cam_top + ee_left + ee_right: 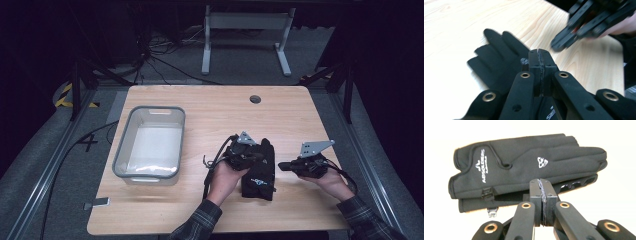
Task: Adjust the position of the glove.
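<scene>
Black gloves [260,172] lie stacked on the tabletop [210,112]; left gripper [260,156] above them, right gripper [281,165] just beside, both fingers apparently closed empty.

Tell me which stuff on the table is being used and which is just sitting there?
Being used:
black gloves
left gripper, shut
right gripper, shut

Just sitting there:
clear bin
small grey tag by the table edge
</scene>
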Motion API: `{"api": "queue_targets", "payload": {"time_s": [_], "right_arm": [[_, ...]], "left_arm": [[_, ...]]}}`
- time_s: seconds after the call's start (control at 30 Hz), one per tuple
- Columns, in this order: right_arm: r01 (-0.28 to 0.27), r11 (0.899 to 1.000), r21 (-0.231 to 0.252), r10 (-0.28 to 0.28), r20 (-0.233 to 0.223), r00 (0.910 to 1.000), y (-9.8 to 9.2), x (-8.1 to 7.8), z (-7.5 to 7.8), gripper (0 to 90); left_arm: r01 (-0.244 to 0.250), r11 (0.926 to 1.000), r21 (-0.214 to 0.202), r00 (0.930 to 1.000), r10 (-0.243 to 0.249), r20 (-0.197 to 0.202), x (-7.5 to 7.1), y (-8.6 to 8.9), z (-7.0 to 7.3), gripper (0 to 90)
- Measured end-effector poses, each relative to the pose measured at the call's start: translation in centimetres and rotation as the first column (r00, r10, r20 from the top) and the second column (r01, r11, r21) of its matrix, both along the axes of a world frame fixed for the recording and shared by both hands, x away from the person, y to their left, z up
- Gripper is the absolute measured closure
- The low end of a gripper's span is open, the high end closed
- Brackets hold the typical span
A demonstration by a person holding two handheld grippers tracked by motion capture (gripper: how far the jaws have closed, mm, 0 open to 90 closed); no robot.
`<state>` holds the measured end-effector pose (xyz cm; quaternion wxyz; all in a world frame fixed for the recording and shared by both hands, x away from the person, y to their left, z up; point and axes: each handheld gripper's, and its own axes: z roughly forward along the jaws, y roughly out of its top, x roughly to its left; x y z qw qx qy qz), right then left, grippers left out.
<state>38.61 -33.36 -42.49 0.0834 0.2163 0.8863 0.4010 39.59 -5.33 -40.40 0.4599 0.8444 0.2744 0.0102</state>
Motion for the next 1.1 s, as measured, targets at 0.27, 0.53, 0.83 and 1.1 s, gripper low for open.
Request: {"api": "queue_targets", "payload": {"time_s": [0.27,0.53,0.83,1.1], "right_arm": [[-0.023,1.0,0.015,0.023,0.013,0.9997,1.3,0.6,0.8,90.0],[-0.034,0.999,-0.007,0.034,0.0,0.9994,3.1,2.0,-0.3,90.0],[-0.039,0.996,-0.078,0.035,-0.051,0.9981,3.6,2.9,-2.6,90.0],[-0.06,0.995,-0.078,0.056,-0.058,0.9968,3.8,2.1,-2.6,90.0]], "left_arm": [[-0.028,0.9962,0.083,0.9993,0.03,-0.022,0.4,0.6,-1.7,89.7],[0.002,0.9876,0.157,0.9984,0.007,-0.057,0.3,-1.0,-3.9,89.7],[0.021,0.9787,0.204,0.9989,-0.012,-0.045,0.3,-1.9,-4.7,89.7],[0.01,0.9768,0.214,0.9989,0.0,-0.048,0.7,-1.5,-4.7,89.7]]}}
